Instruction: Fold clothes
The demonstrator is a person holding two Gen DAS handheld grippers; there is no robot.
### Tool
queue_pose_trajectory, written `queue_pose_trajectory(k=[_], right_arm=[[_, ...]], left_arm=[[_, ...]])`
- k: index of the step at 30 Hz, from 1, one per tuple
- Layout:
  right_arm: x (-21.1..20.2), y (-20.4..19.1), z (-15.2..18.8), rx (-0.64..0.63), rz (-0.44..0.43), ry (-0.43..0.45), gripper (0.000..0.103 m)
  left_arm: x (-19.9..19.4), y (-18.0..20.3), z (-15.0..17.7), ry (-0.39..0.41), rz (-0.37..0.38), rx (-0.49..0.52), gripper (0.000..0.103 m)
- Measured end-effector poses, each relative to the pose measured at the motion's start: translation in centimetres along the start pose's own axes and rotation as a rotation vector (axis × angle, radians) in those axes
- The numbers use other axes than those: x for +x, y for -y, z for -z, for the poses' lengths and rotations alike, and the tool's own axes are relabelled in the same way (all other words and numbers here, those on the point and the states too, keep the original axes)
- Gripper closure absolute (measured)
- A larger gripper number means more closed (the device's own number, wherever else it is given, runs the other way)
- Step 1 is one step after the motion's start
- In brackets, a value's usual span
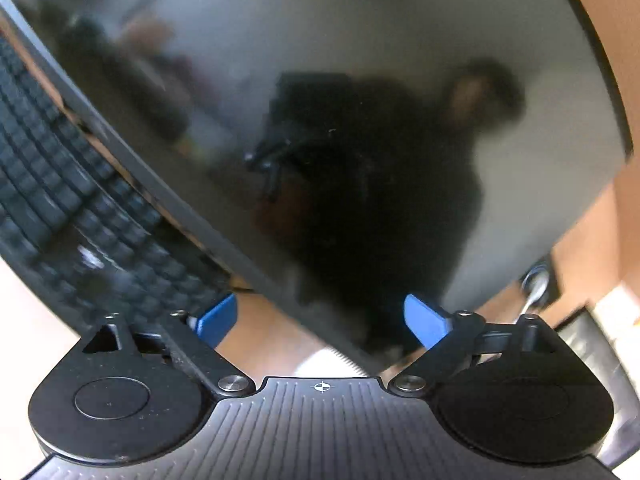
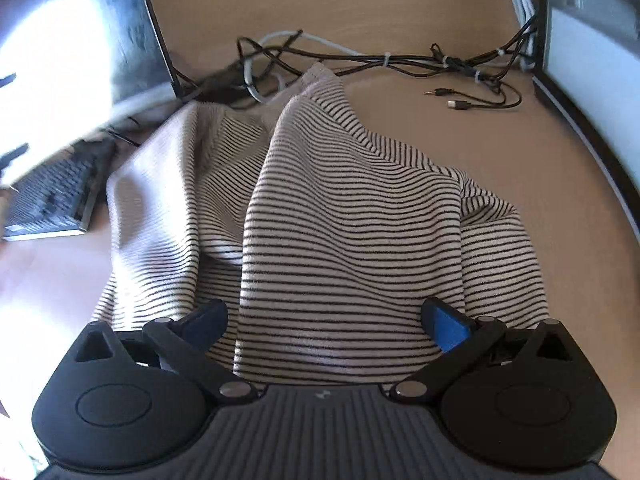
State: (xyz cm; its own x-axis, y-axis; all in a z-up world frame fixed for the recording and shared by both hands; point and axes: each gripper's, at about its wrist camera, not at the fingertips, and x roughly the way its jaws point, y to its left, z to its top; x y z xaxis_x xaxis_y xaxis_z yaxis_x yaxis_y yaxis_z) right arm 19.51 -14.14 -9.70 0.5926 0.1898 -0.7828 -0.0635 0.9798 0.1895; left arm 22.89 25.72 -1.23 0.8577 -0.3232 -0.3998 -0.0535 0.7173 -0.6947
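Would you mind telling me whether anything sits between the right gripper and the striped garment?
Nothing visible does. The right gripper hangs directly over the striped garment, jaws open, with only cloth beneath them. The cables and keyboard lie past its far and left edges, off this path.

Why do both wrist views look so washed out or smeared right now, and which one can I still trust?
Left wrist view: the dark monitor screen fills the frame with soft reflections, and the keyboard is motion-blurred. Right wrist view: glare blows out the screen at left, but the striped garment and cables are sharp; trust this one. Fisheye bending curves the edges in both.
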Motion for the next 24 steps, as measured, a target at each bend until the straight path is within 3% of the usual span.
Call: queue_pose_trajectory(k=[4,7,11,15,17,18,20,21,22,23,24], right_arm=[[1.2,-1.7,-1.0,-0.061,0.104,-0.07,0.0],[-0.1,-2.3,-2.2,-0.089,0.116,-0.033,0.0],[-2.1,-4.0,-5.0,-0.22,0.211,0.115,0.0],[1.1,-5.6,-7.3,-0.342,0.216,0.071,0.0],[2.5,-6.0,-7.1,-0.51,0.307,0.043,0.01],[2.7,-5.6,-7.0,-0.618,0.395,0.066,0.01],[2.4,-3.6,-7.4,-0.703,0.578,0.14,0.009],[1.7,-2.1,-8.0,-0.684,0.663,0.179,0.009],[0.7,-0.8,-8.7,-0.619,0.67,0.203,0.009],[-0.5,0.4,-9.3,-0.546,0.662,0.229,0.009],[-2.5,1.6,-9.7,-0.428,0.555,0.265,0.008]], left_arm=[[-0.1,0.5,3.3,-0.097,-0.06,0.196,0.005],[1.1,1.4,6.6,-0.177,-0.083,0.334,0.005],[3.8,3.2,9.8,-0.239,-0.045,0.416,0.004],[7.0,4.9,11.5,-0.27,-0.05,0.465,0.004],[7.9,5.5,11.6,-0.273,-0.078,0.505,0.004],[8.1,5.8,11.5,-0.27,-0.094,0.524,0.004],[8.6,5.7,11.4,-0.271,-0.117,0.53,0.004],[8.8,5.4,11.3,-0.286,-0.113,0.495,0.004],[9.1,5.1,11.1,-0.302,-0.107,0.46,0.004],[9.0,4.6,10.9,-0.315,-0.089,0.407,0.004],[8.8,4.0,10.6,-0.327,-0.07,0.353,0.004]])
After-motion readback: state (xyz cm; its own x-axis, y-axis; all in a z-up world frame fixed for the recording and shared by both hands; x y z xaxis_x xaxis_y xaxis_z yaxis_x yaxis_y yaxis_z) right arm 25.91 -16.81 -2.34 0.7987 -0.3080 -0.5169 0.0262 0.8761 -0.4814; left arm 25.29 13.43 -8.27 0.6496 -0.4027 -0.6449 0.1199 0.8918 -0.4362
